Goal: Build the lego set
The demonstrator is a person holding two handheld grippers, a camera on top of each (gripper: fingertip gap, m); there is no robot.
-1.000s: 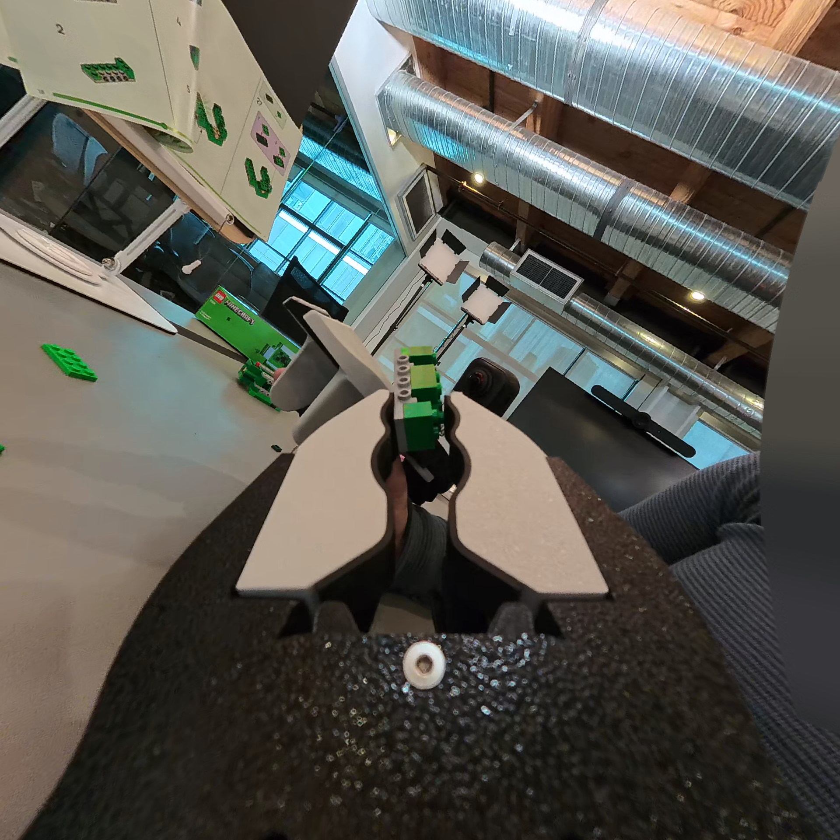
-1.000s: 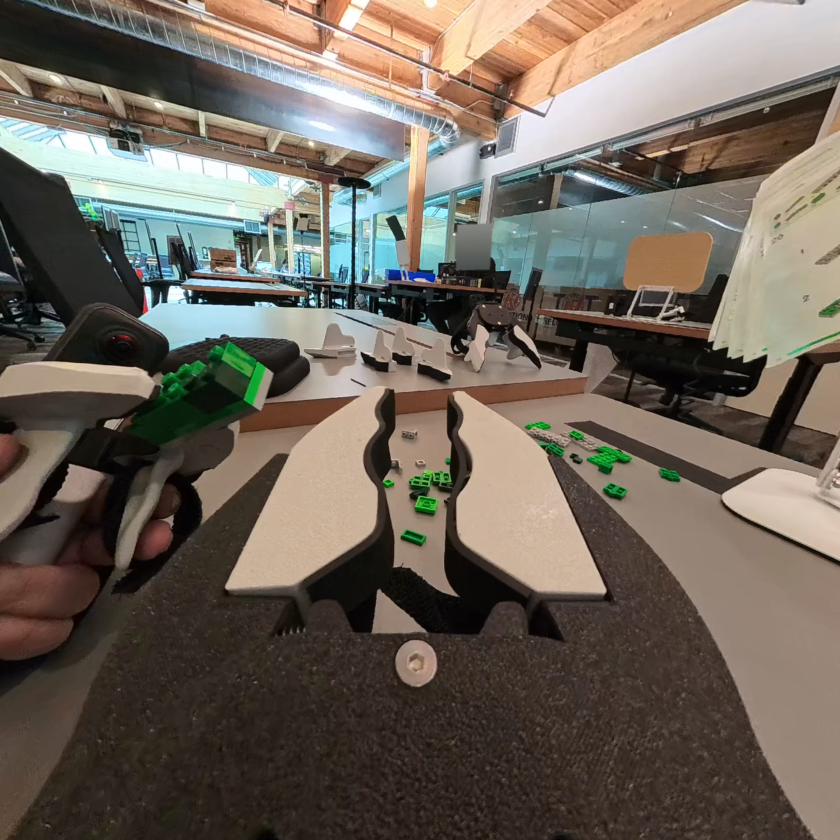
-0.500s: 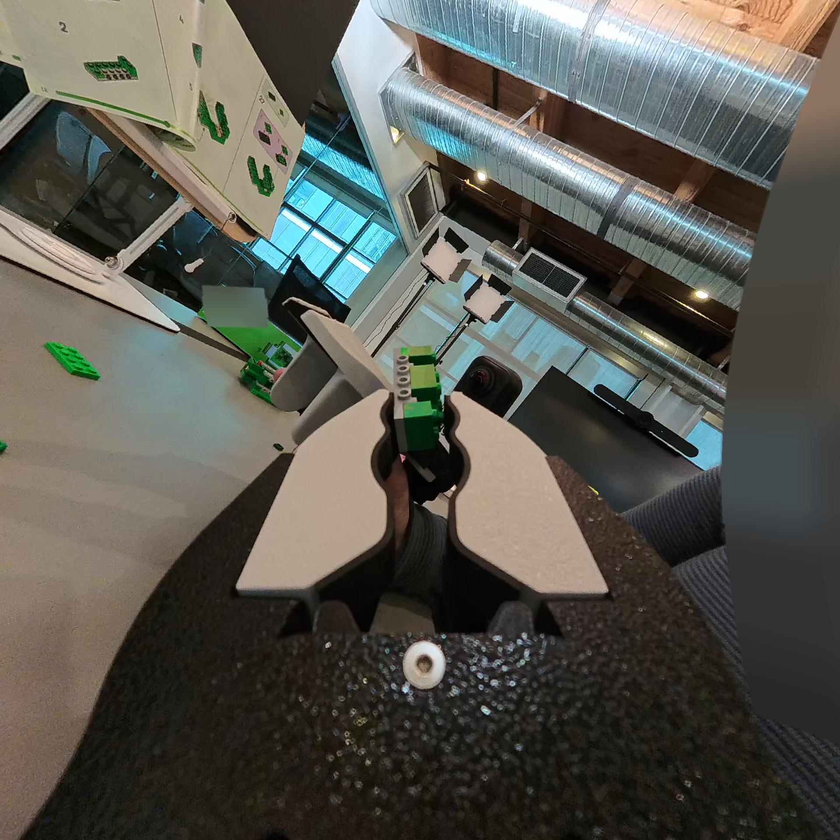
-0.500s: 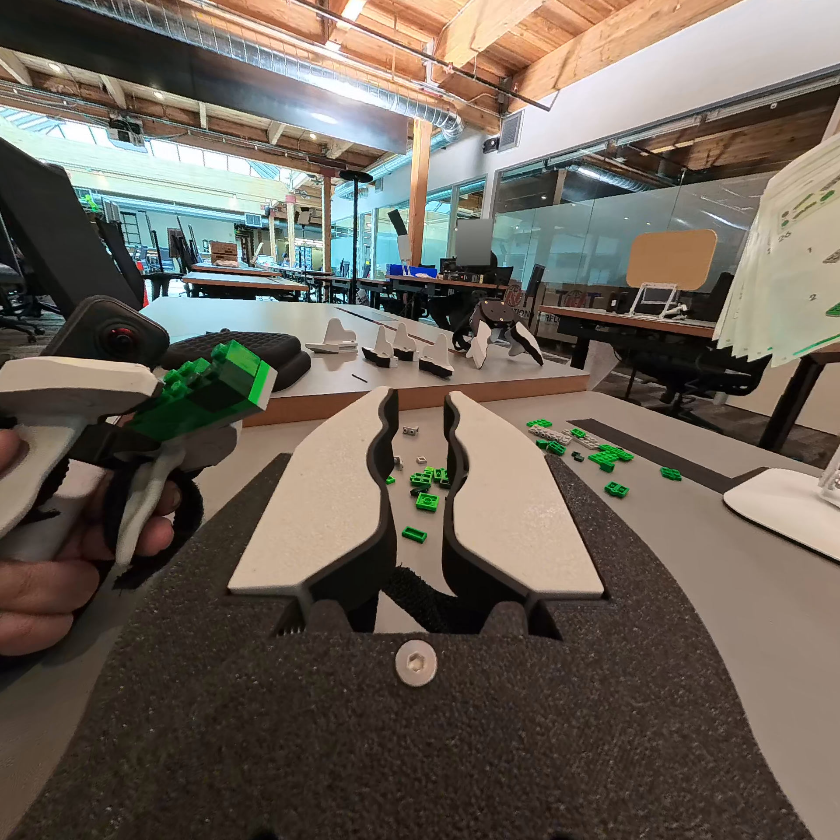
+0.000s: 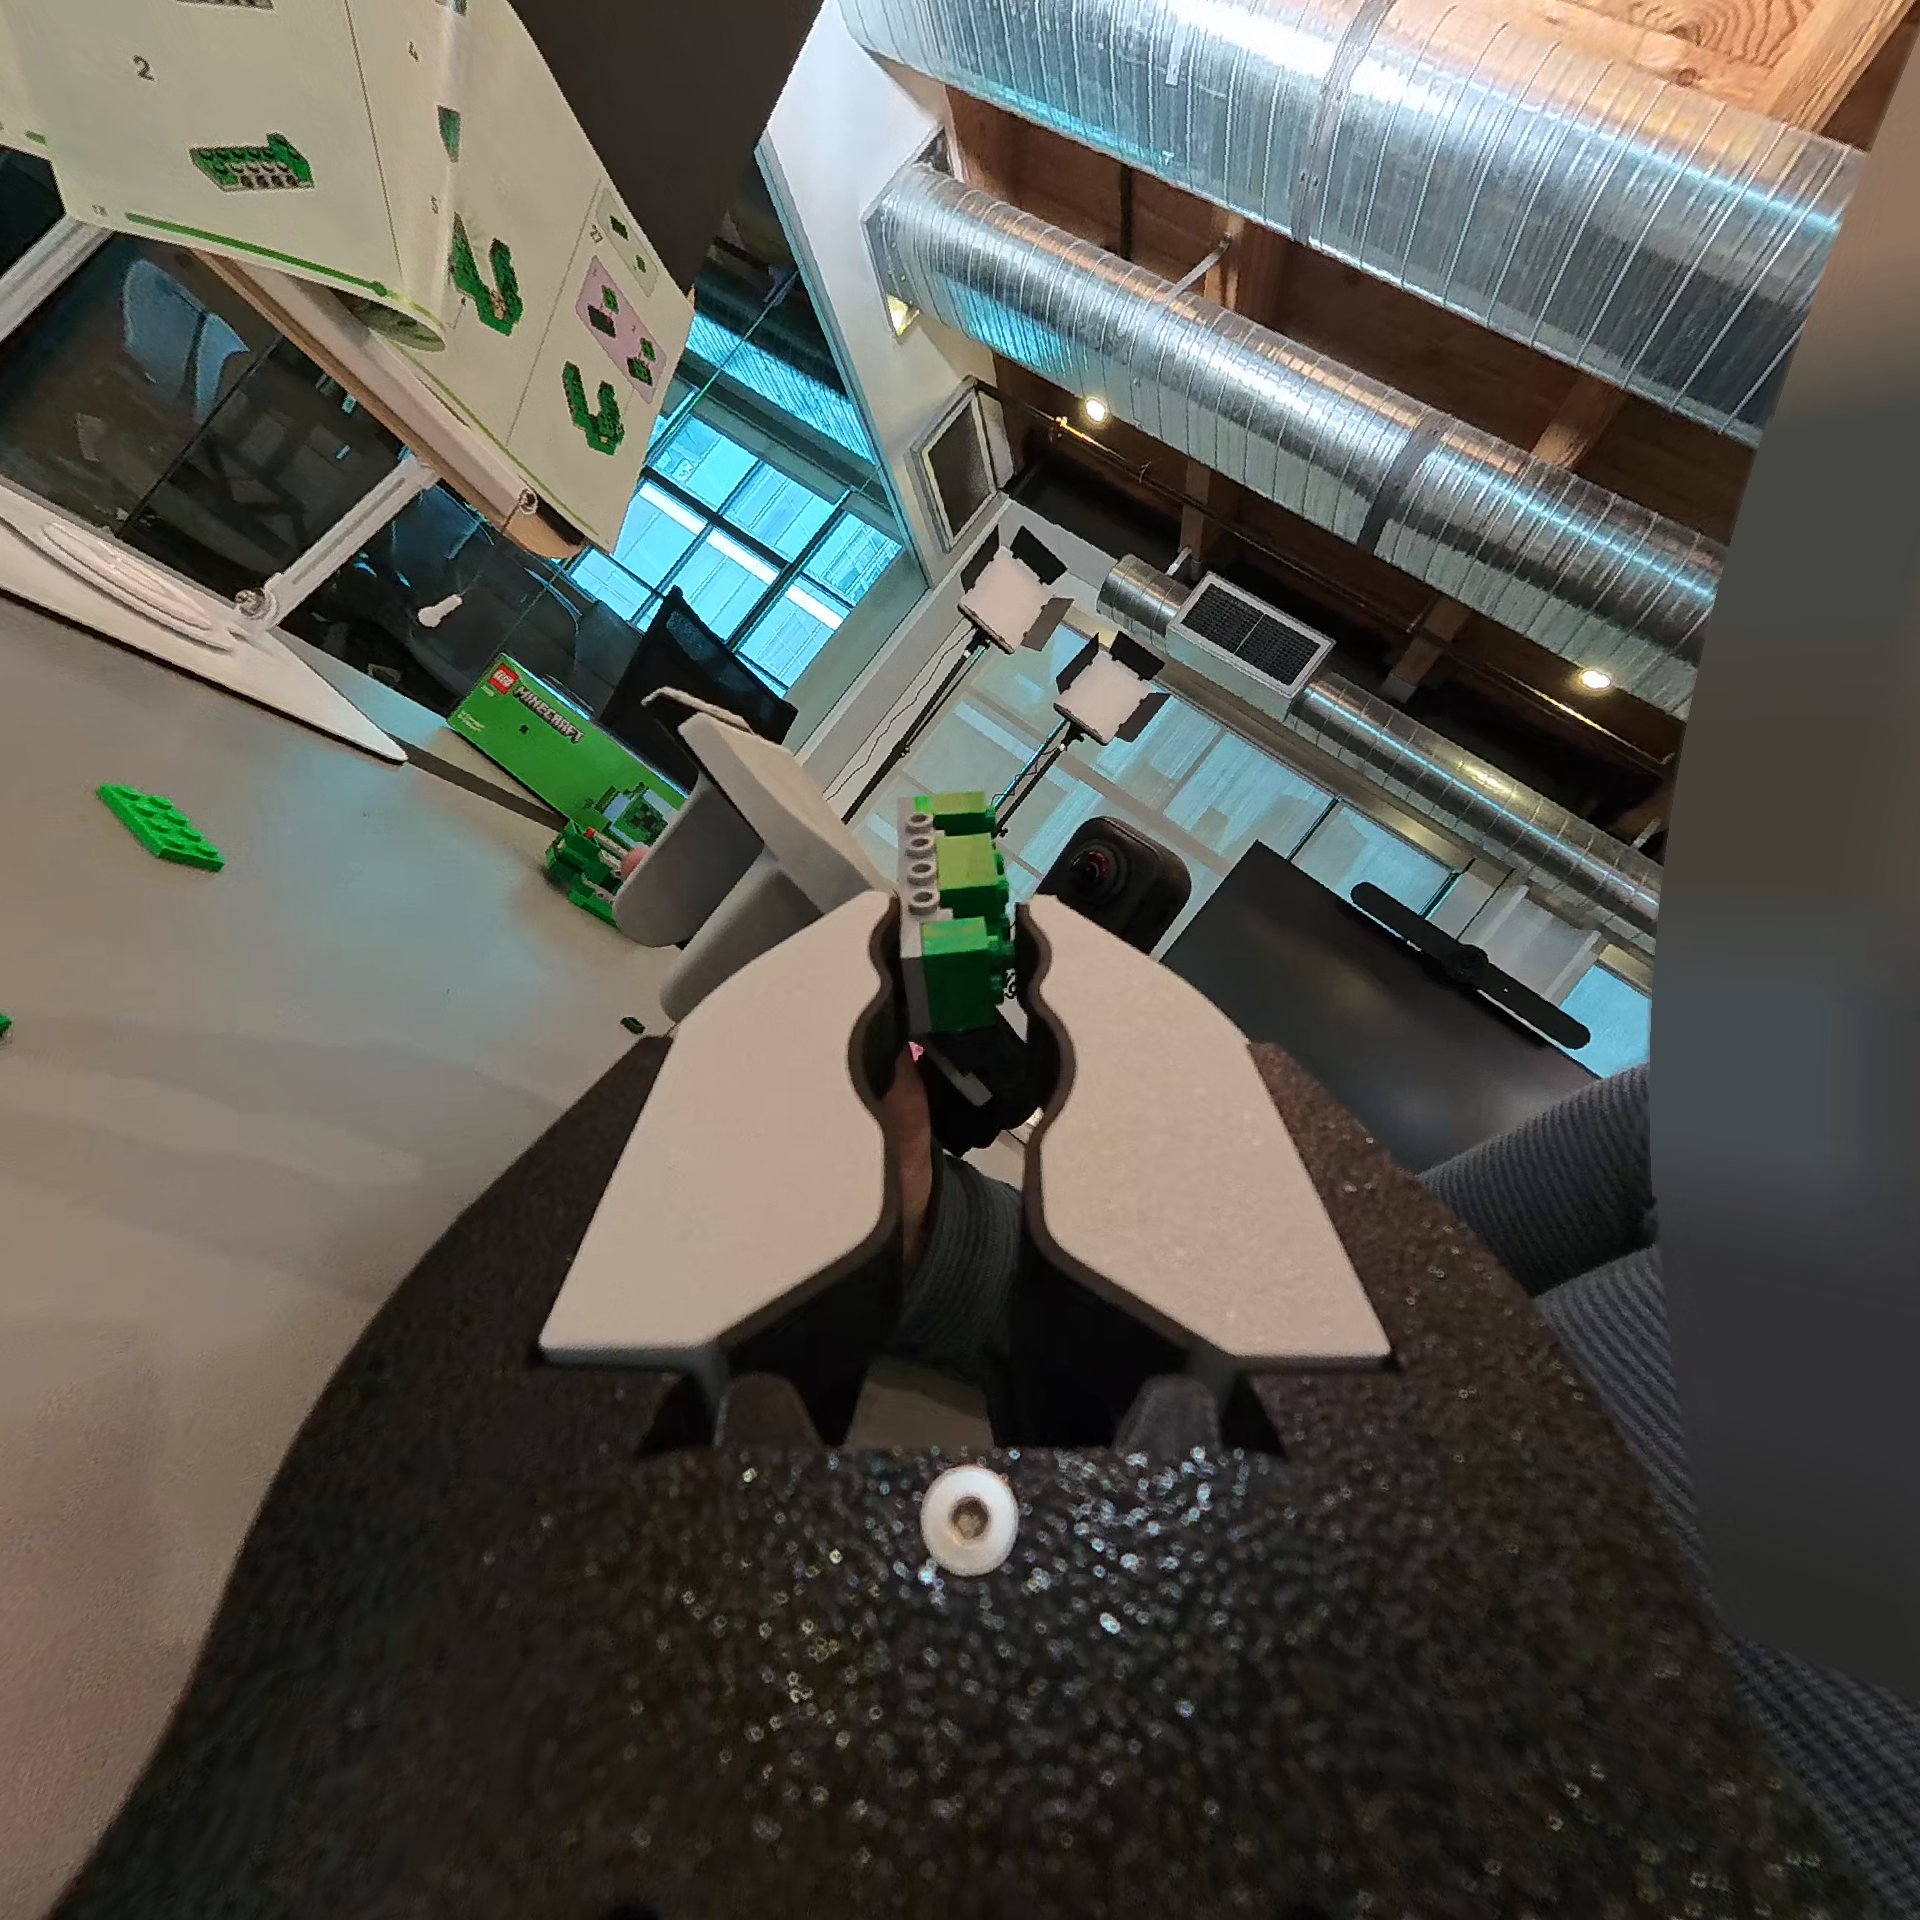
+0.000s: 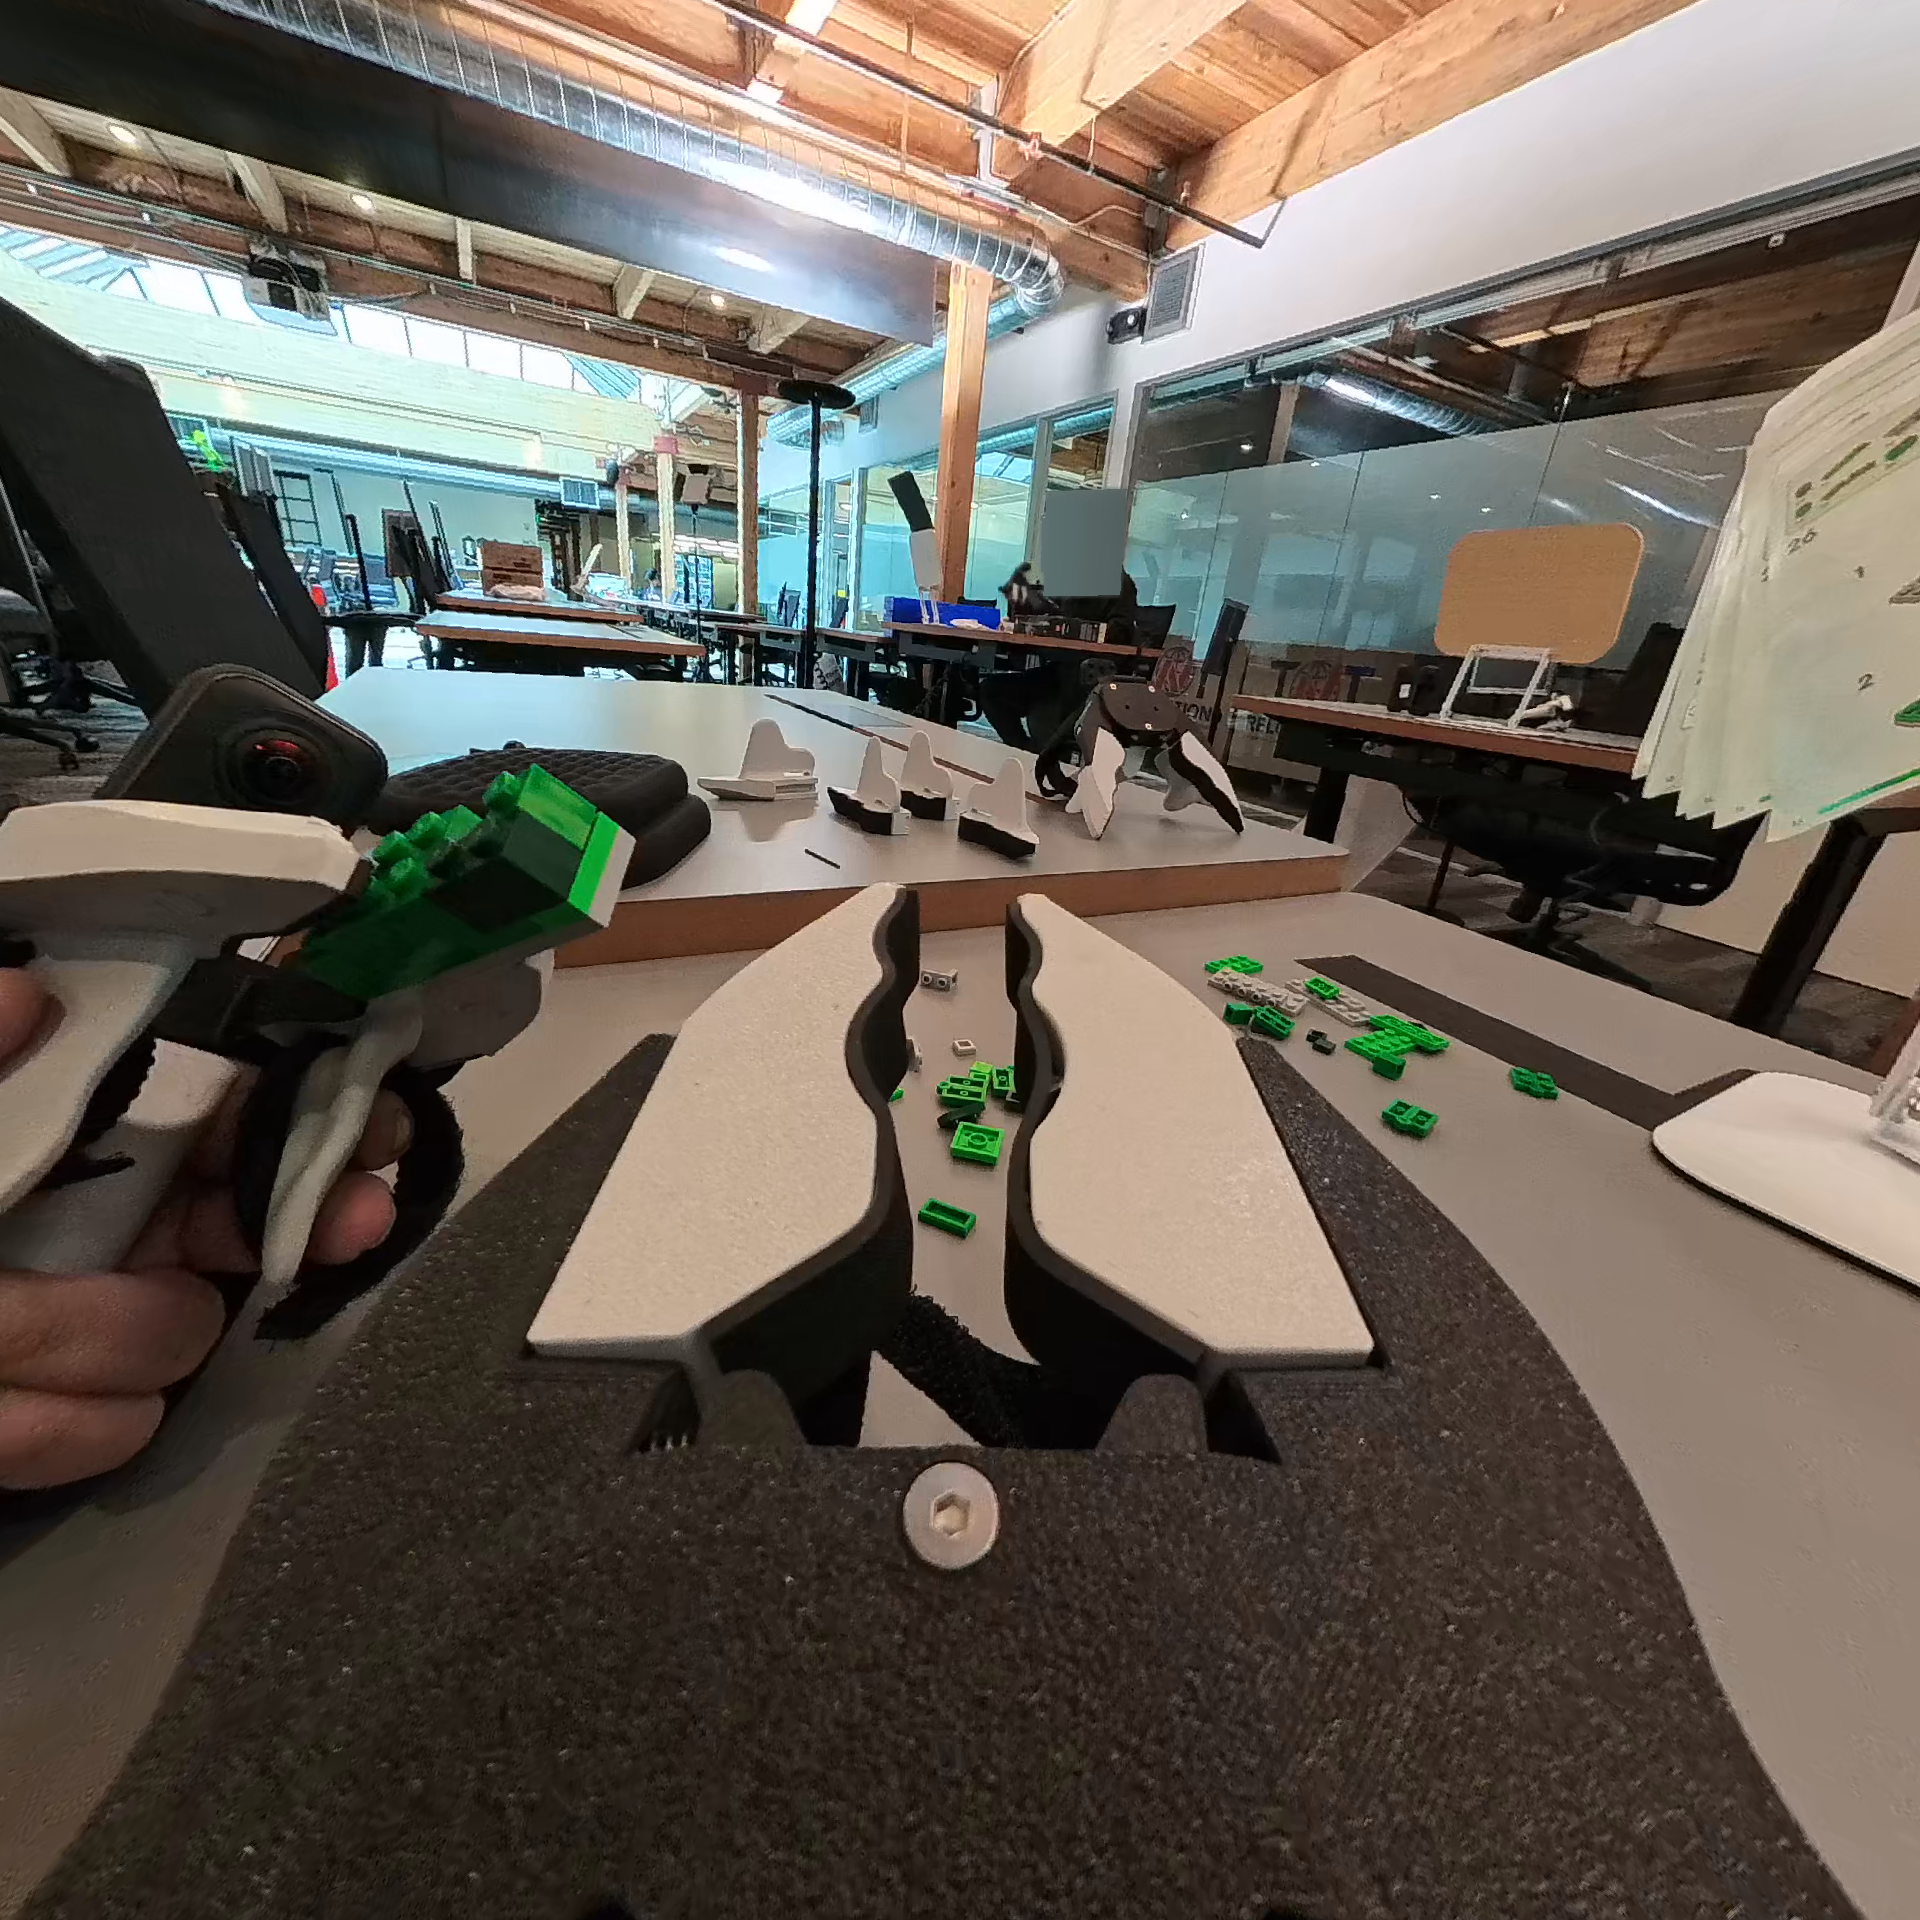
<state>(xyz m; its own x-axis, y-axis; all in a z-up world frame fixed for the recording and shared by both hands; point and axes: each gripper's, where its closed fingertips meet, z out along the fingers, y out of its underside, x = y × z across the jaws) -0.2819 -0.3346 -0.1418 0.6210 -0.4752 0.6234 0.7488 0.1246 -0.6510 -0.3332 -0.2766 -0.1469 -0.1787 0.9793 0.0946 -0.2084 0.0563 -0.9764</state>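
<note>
My left gripper [image 5: 956, 920] is shut on a small assembly of green bricks with a grey studded strip [image 5: 961, 883] and holds it raised above the grey table [image 5: 260, 1039]. In the right wrist view the left gripper [image 6: 416, 935] sits at the left in a person's hand, with the assembly [image 6: 488, 894] sticking out of it. My right gripper [image 6: 961, 904] is open by a narrow gap and empty, low over the table. Loose green and grey pieces [image 6: 977, 1143] lie beyond its tips. One right finger [image 5: 769, 810] shows behind the assembly in the left wrist view.
More loose pieces [image 6: 1382, 1039] lie at the right. An instruction booklet [image 6: 1829, 644] hangs on a stand with a white base [image 6: 1808, 1164]. A green plate [image 5: 161, 826], a green set box [image 5: 561, 738] and a small built model [image 5: 582, 862] rest on the table. The grippers' ends are close to 8 cm from one another.
My right gripper's jaws have narrowed a little and it has shifted slightly. My left gripper still holds the green assembly in about the same place.
</note>
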